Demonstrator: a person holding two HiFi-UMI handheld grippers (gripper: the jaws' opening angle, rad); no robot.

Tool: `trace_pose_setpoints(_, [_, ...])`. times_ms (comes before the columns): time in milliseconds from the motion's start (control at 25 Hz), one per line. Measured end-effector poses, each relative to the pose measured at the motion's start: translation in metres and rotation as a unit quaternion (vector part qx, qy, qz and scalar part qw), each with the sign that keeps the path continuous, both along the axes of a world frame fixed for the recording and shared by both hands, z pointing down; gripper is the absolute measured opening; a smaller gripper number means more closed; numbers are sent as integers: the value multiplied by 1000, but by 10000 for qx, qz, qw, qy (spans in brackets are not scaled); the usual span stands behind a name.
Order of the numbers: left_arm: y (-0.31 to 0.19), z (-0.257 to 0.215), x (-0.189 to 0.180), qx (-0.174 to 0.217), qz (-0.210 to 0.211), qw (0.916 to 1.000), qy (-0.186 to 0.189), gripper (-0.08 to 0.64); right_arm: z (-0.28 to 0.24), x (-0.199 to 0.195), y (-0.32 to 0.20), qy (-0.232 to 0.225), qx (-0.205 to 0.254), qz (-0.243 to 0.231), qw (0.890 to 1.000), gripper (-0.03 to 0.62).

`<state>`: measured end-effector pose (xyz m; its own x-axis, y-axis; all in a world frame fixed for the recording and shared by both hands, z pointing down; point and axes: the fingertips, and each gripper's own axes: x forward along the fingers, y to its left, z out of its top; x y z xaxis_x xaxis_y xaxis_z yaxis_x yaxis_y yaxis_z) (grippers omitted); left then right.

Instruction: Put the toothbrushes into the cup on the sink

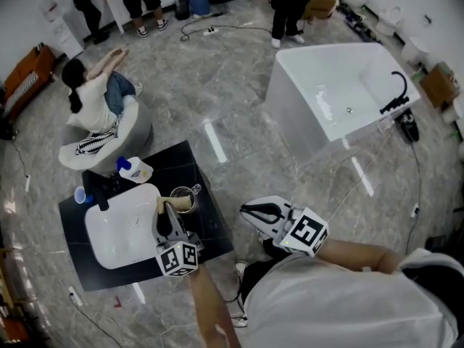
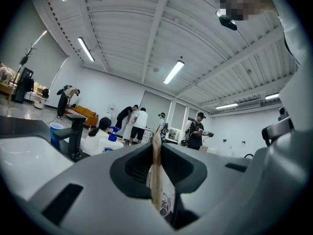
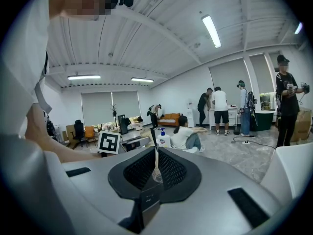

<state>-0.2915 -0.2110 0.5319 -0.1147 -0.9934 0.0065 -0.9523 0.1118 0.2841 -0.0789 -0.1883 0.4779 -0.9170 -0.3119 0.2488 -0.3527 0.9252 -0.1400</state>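
left gripper (image 1: 170, 214) clamps a tan-backed toothbrush pack (image 2: 157, 180), print unreadable, near the glass cup (image 1: 185, 192) on the sink (image 1: 116, 232); right gripper (image 1: 248, 210) pinches a thin white toothbrush (image 3: 155, 163).

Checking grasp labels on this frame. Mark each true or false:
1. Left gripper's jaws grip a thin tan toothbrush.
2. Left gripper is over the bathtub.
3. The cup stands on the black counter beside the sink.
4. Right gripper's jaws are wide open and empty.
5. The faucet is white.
1. True: the left gripper has its jaws closed on the toothbrush.
2. False: it is at the counter, next to the cup.
3. True: it is just right of the sink in the head view.
4. False: the right gripper has its jaws together on a thin white stick, likely another toothbrush.
5. False: the faucet is black.
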Motion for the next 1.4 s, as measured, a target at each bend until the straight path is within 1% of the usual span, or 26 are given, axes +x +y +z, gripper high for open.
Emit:
trace_pose_setpoints(360, [-10, 14, 13, -220, 187, 9995, -107, 55, 2, 7, -6, -11, -27, 105, 9999, 44])
trace_pose_setpoints(1000, [-23, 36, 25, -588, 415, 9967, -366, 55, 5, 14, -13, 2, -29, 91, 10000, 43])
trace_pose_setpoints(1240, [-26, 37, 28, -671, 465, 9955, -489, 55, 6, 17, -15, 10, -59, 66, 10000, 43])
trace_pose_setpoints(1400, [-29, 37, 25, -745, 415, 9945, -609, 55, 8, 18, -18, -4, -83, 42, 10000, 43])
